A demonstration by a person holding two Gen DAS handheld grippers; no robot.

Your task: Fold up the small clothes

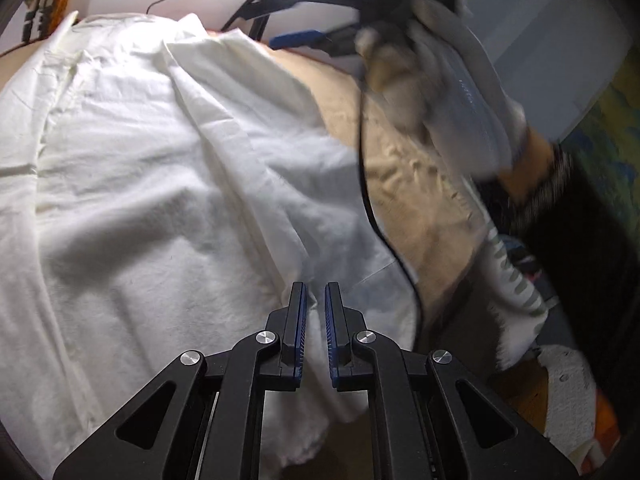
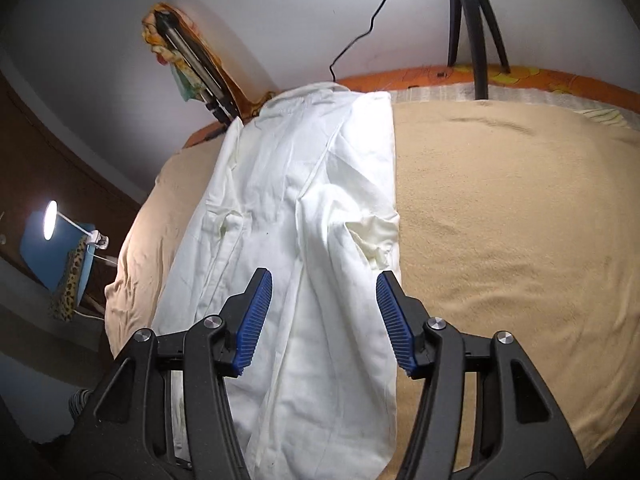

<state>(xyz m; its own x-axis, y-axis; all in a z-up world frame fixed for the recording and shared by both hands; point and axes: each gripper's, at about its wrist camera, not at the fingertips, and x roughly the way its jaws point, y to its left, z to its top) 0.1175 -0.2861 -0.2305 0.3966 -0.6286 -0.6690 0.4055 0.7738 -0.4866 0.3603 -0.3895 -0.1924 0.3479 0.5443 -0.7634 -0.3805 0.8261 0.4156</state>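
I am holding the right gripper (image 2: 324,320) with jaws apart and empty above the white garment (image 2: 304,208), whose long axis is running from the bed's (image 2: 500,220) near edge toward its far edge, while the left gripper (image 1: 315,332) is hovering nearly closed, gripping nothing

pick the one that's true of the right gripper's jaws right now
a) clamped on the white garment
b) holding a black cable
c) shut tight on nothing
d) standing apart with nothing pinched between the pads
d: in the right wrist view the right gripper has its blue pads standing well apart above the white garment, which lies flat on the tan blanket, unpinched.
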